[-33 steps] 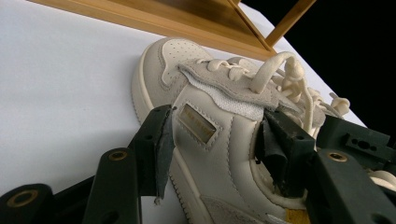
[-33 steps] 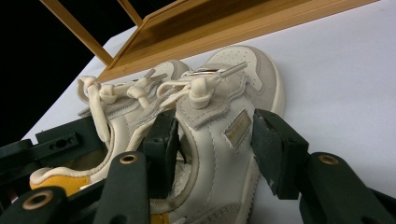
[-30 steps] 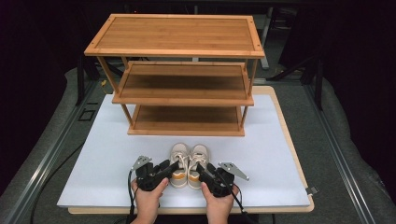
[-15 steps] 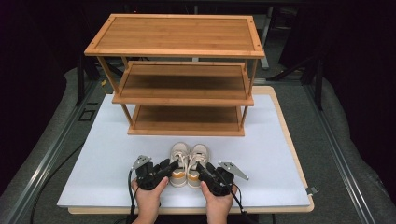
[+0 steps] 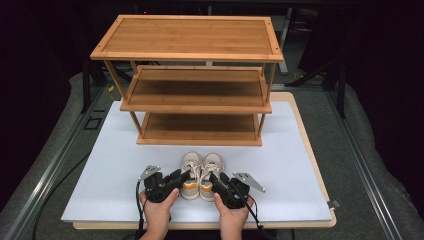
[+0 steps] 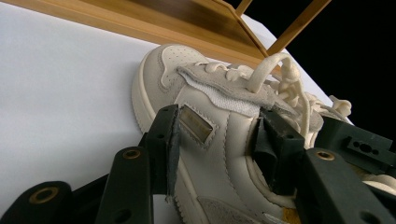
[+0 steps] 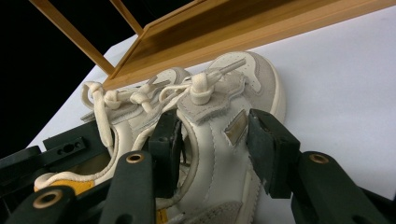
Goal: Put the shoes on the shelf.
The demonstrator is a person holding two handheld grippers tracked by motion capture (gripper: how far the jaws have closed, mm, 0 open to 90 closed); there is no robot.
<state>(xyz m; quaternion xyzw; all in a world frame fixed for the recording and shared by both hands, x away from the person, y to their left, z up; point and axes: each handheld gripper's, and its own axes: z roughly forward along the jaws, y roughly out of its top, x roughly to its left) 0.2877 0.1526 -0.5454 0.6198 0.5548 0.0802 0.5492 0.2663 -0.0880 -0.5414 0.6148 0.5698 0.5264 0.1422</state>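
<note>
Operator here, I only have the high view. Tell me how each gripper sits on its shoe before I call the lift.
Observer: The left gripper straddles the outer side wall of the left shoe, one jaw outside beside a small tag, the other inside the opening.
Operator: Now the right one.
Observer: The right gripper grips the right shoe the same way, one jaw inside the opening and one outside on the side wall.
Operator: Check the laces on that shoe.
Observer: Its lace ends in a knot lying on top of the tongue, ahead of the jaws.
</note>
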